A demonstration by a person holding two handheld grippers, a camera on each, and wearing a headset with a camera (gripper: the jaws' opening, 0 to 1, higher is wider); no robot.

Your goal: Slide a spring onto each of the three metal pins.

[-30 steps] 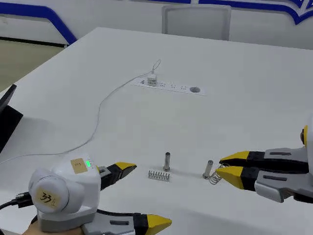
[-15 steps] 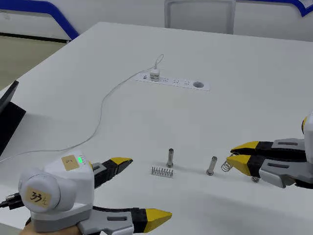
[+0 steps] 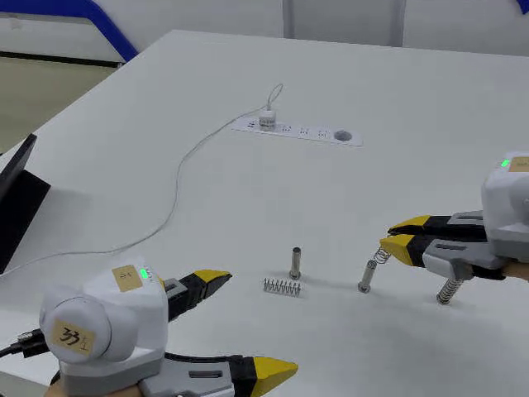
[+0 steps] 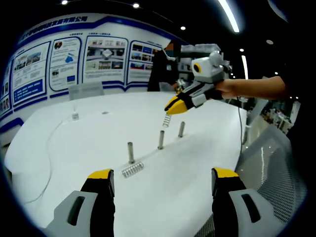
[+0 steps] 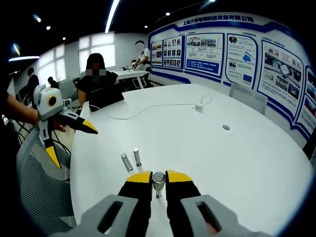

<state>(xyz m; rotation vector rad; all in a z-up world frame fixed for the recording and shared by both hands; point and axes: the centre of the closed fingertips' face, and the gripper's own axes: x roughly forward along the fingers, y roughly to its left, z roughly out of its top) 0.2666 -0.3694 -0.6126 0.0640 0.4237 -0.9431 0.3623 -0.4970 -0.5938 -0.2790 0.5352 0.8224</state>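
Two bare metal pins (image 3: 295, 263) (image 3: 366, 275) stand upright on the white table. A third pin (image 3: 449, 289) stands below my right gripper and looks ribbed, as if a spring sits on it. My right gripper (image 3: 397, 237) is shut on a spring (image 3: 382, 255) that hangs just over the top of the middle pin (image 4: 161, 139). In the right gripper view the spring (image 5: 158, 180) sits between the yellow tips. A loose spring (image 3: 282, 287) lies flat in front of the left pin (image 4: 131, 152). My left gripper (image 3: 244, 324) is held open, short of the loose spring (image 4: 132, 169).
A white power strip (image 3: 297, 131) with a plugged-in charger lies further back, and its cable (image 3: 173, 198) curves left across the table. A dark laptop edge (image 3: 21, 198) is at the far left. People sit in the background (image 5: 98, 81).
My right gripper has lifted the spring off the table and brought it over the middle pin's top. The left gripper has barely moved; the head camera has shifted.
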